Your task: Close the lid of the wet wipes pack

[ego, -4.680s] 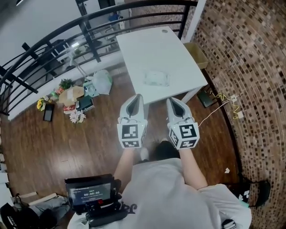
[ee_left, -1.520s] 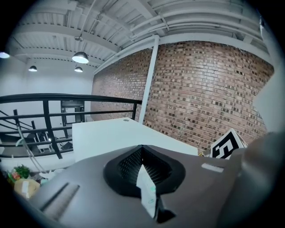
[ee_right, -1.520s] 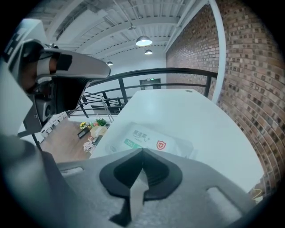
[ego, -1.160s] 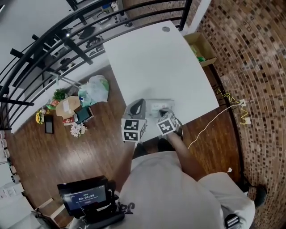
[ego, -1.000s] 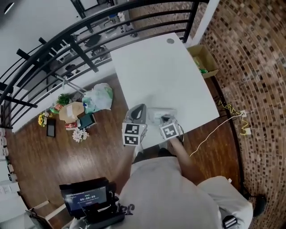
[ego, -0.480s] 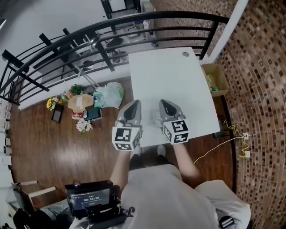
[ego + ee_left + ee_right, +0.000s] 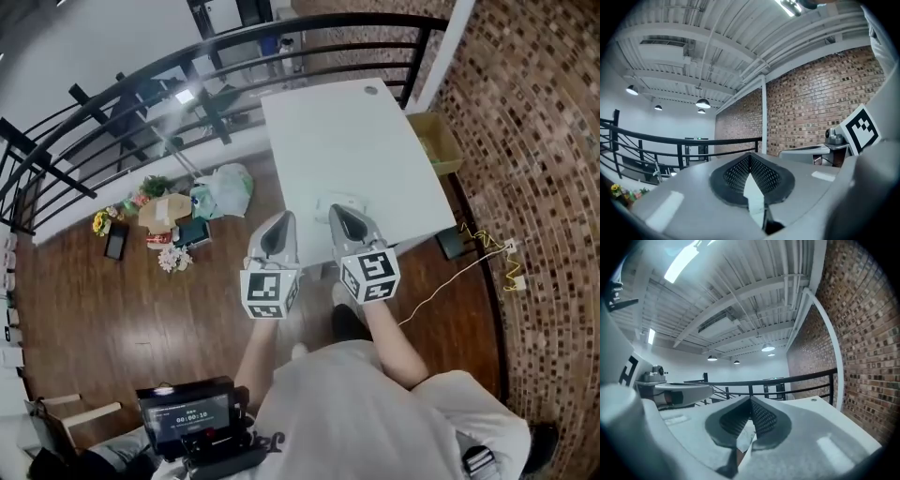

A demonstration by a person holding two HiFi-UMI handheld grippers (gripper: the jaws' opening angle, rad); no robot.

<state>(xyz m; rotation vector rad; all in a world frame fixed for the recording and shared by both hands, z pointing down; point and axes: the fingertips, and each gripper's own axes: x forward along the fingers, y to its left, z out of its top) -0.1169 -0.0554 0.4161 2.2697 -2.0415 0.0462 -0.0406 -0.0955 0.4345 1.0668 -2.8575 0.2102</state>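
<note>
The wet wipes pack [image 7: 344,201] lies near the front edge of the white table [image 7: 356,141]. It is small in the head view, and I cannot tell how its lid stands. My right gripper [image 7: 338,213] is held up just before the pack, hiding its near edge, and its jaws are shut on nothing. My left gripper [image 7: 284,218] is level beside it over the floor, also shut and empty. In the left gripper view the pads [image 7: 761,174] meet at the tip [image 7: 750,157]. The right gripper view shows the same closed tip [image 7: 751,401]. Both look out level at the railing and ceiling.
A black railing [image 7: 234,52] runs behind the table. Bags, a box and flowers [image 7: 178,211] lie on the wood floor to the left. A cardboard box [image 7: 437,142] stands at the table's right by the brick wall [image 7: 534,141]. A cable [image 7: 469,253] trails across the floor.
A second ago my right gripper was down on the pack at the table's edge. It has since lifted off and drawn back beside the left one; the pack stays on the table.
</note>
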